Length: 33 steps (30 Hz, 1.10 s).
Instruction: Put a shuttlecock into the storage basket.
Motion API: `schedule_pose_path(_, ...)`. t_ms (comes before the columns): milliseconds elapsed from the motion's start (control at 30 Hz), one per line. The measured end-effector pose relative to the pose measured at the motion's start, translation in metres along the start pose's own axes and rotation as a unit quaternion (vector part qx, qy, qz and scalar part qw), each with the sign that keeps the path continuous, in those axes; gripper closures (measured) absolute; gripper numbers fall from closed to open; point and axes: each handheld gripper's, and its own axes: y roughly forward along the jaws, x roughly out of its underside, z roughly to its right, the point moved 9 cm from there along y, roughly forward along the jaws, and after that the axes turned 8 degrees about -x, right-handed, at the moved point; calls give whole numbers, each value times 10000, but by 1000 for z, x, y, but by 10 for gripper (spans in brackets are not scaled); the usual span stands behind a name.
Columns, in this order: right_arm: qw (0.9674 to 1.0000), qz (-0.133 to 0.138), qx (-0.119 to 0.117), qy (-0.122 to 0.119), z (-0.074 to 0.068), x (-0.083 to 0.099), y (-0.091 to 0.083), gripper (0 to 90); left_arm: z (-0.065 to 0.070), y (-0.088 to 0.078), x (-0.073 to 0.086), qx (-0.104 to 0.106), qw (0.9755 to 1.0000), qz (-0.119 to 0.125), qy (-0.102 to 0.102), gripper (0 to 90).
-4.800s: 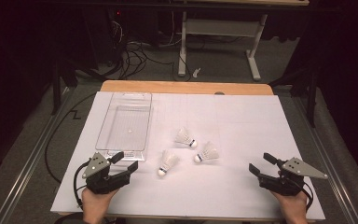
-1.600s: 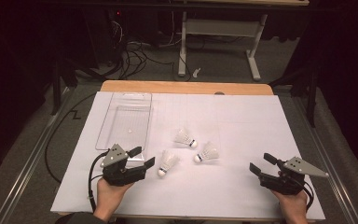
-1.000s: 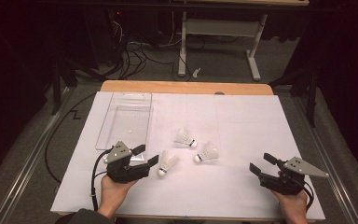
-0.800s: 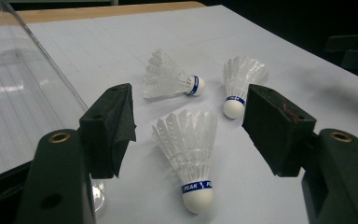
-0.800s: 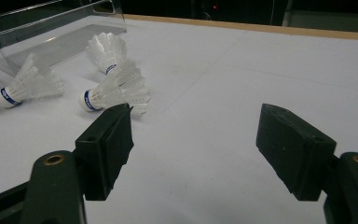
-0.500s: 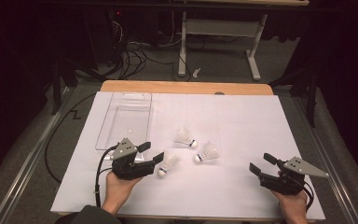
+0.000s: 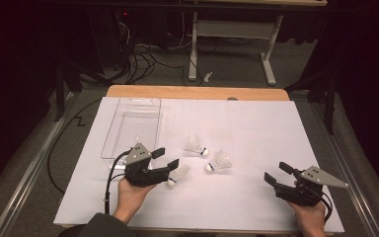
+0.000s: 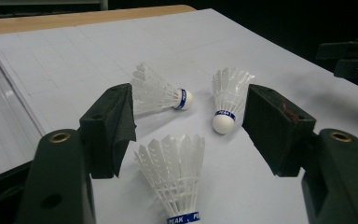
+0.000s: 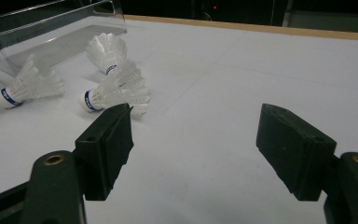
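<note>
Your left gripper (image 7: 167, 157) straddles the nearest shuttlecock (image 8: 176, 176).
It lies on the surface (image 7: 256, 128) between wide-open jaws, untouched, just right of the clear tray (image 7: 131, 126); your right gripper (image 7: 277, 174) gapes empty.

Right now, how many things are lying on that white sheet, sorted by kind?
White feathered shuttlecocks with blue bands: 3 — nearest the left gripper at, middle, right.
Clear plastic tray: 1.
Total: 4.
</note>
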Motion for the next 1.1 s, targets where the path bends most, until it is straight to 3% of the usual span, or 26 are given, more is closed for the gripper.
schedule_pose_path(1100, 10000, 7, -27, -2, 0, 0, 0, 274, 17, 38, -24, 118, 9998, -135, 82, 354)
